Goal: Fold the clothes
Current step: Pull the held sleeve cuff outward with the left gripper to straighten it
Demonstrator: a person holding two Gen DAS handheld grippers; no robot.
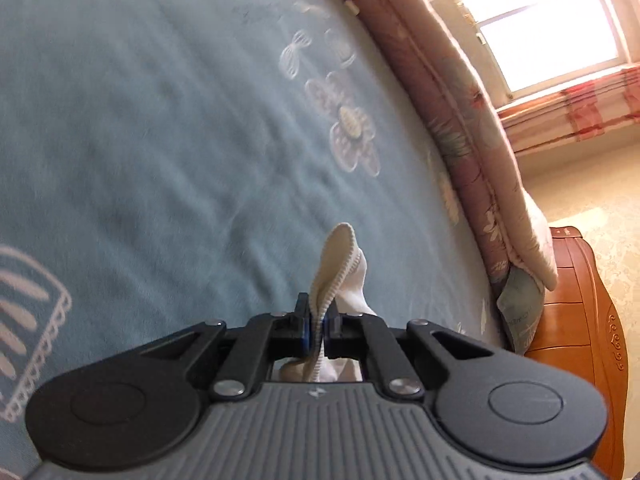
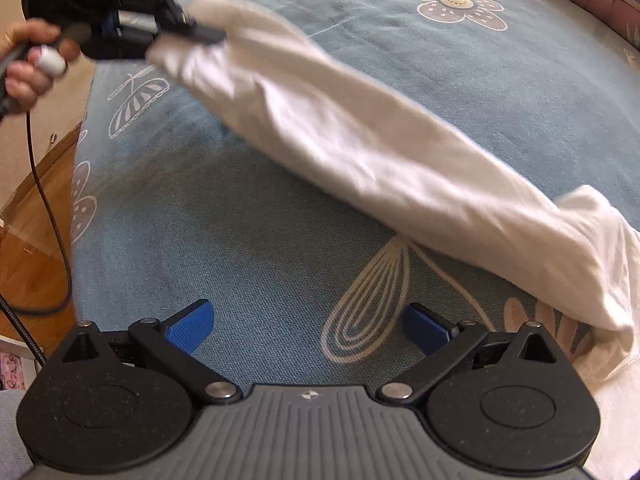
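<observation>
A white garment [image 2: 360, 148] stretches in a long band across the blue flowered bedspread [image 2: 260, 240], lifted at its upper left end and bunched at the lower right. My left gripper [image 1: 317, 330] is shut on a ribbed white hem [image 1: 336, 264] of that garment. In the right wrist view the left gripper [image 2: 208, 34] shows at the top left, held by a hand [image 2: 30, 60], with the cloth hanging from it. My right gripper [image 2: 308, 326] stands open low over the bedspread, its blue pads [image 2: 190, 326] holding nothing, just left of the garment's bunched end [image 2: 608, 280].
A rolled pink and cream quilt [image 1: 460, 120] lies along the bed's far side. A wooden bed frame [image 1: 576, 300] and pale floor lie beyond it, with a bright window [image 1: 540, 20]. A black cable [image 2: 56, 216] hangs from the left gripper over the wooden edge [image 2: 36, 220].
</observation>
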